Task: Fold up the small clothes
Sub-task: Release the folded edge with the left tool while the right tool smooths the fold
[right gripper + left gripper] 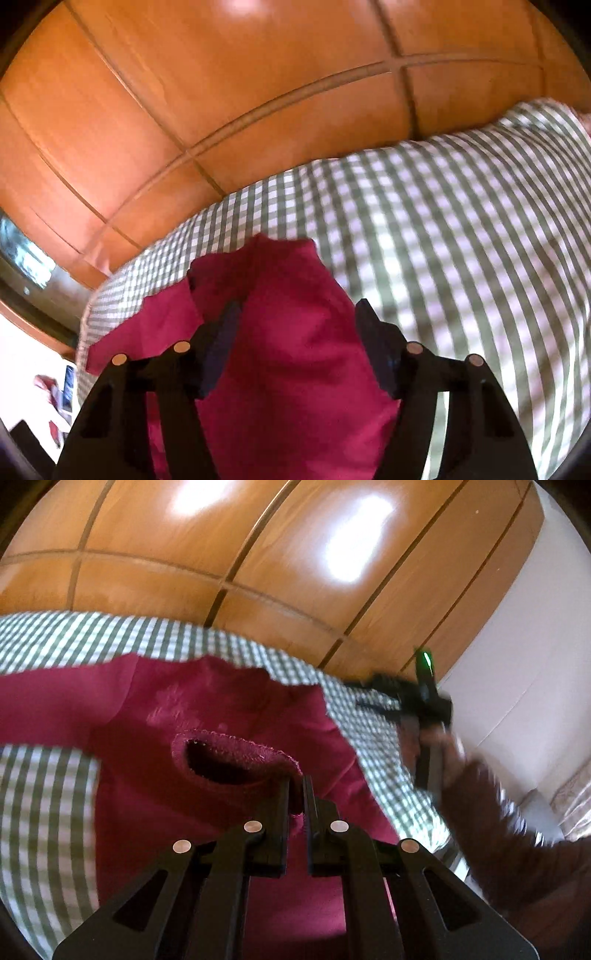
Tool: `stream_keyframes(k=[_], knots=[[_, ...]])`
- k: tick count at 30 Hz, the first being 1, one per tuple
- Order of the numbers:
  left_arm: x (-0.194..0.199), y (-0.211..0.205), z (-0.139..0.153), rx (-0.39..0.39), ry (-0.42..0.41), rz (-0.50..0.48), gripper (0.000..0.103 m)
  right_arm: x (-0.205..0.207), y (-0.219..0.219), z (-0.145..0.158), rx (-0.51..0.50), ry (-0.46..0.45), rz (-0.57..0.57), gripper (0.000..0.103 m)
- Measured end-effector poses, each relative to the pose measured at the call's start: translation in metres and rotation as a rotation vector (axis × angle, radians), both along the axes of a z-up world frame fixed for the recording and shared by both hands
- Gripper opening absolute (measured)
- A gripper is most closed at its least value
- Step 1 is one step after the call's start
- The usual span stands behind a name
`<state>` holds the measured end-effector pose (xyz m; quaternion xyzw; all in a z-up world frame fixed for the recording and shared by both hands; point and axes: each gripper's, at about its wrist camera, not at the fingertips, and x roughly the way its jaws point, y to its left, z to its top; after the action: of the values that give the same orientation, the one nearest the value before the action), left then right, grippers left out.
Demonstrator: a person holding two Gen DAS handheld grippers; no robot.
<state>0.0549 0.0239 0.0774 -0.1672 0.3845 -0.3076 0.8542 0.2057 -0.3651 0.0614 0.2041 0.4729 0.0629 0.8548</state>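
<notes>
A small dark-red shirt point(207, 709) lies on a green-and-white checked cloth point(44, 812). My left gripper point(296, 786) is shut on the shirt's collar edge point(258, 749), beside the neck opening. My right gripper point(297, 306) is open above the shirt's cloth point(288, 350), with red fabric between and below its fingers; whether it touches is unclear. The right gripper also shows blurred in the left wrist view point(417, 701), at the cloth's right edge, held by a hand in a brown sleeve.
An orange wooden wardrobe point(258, 554) with panel grooves stands behind the checked cloth. A white wall point(535, 646) is at the right. In the right wrist view, a dark frame and clutter point(48, 387) lie at the lower left.
</notes>
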Motion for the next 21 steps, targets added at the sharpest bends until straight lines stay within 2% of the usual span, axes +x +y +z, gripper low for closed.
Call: stream_keyframes(k=[2, 4, 5, 6, 7, 8, 9, 14, 16, 17, 21], knots=[[-0.005, 0.005, -0.006, 0.006, 0.018, 0.011, 0.005, 0.021, 0.019, -0.007, -0.085, 0.049, 0.025, 0.065], [-0.008, 0.009, -0.010, 0.000, 0.029, 0.017, 0.005, 0.043, 0.046, -0.016, -0.232, 0.116, 0.071, 0.061], [-0.009, 0.011, -0.011, 0.001, 0.030, 0.020, 0.005, 0.049, 0.057, -0.024, -0.293, 0.153, 0.088, 0.054], [-0.011, 0.013, -0.011, 0.000, 0.029, 0.022, 0.005, 0.057, 0.067, -0.035, -0.352, 0.204, 0.116, 0.039], [-0.012, 0.015, -0.010, 0.001, 0.023, 0.024, 0.005, 0.060, 0.070, -0.044, -0.379, 0.238, 0.131, 0.031], [-0.012, 0.016, -0.010, 0.005, 0.017, 0.026, 0.005, 0.063, 0.071, -0.051, -0.396, 0.268, 0.140, 0.018], [-0.012, 0.016, -0.008, 0.015, 0.009, 0.029, 0.005, 0.064, 0.068, -0.056, -0.409, 0.292, 0.137, 0.013], [-0.001, 0.018, -0.001, 0.061, -0.045, 0.029, 0.005, 0.052, 0.023, -0.053, -0.355, 0.264, 0.020, 0.009], [0.012, 0.018, 0.001, 0.074, -0.059, 0.035, 0.005, 0.046, -0.006, -0.053, -0.304, 0.255, -0.062, 0.009], [0.017, 0.018, 0.003, 0.083, -0.071, 0.040, 0.001, 0.046, -0.017, -0.054, -0.282, 0.256, -0.098, 0.009], [0.057, 0.013, 0.004, 0.128, -0.098, 0.052, 0.001, 0.058, -0.045, -0.060, -0.193, 0.243, -0.196, 0.009]])
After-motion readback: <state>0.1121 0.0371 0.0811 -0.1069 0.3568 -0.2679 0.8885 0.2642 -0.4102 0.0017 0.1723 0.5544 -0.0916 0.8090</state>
